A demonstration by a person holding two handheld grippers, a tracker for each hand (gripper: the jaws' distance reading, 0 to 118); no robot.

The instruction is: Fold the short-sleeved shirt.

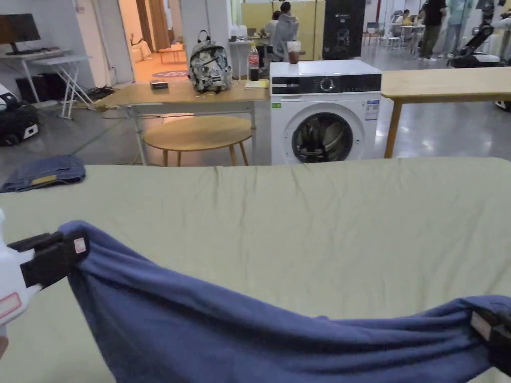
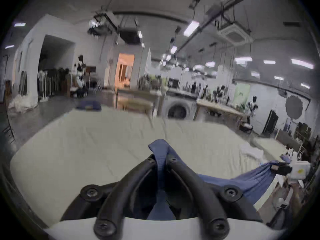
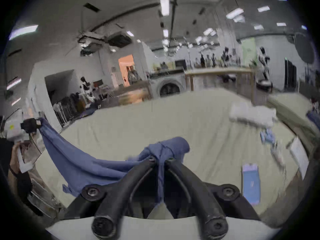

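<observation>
A blue short-sleeved shirt hangs stretched between both grippers above the near edge of the pale green table, sagging in the middle. My left gripper is shut on the shirt's left end. My right gripper is shut on its right end at the frame's lower right. In the left gripper view the black jaws pinch a fold of blue shirt, and the right gripper shows far off. In the right gripper view the jaws pinch a bunched shirt.
Folded blue cloth lies at the table's far left corner. A white cloth, a phone and papers lie on the table's right side. Beyond stand a washing machine, a round table and wooden tables.
</observation>
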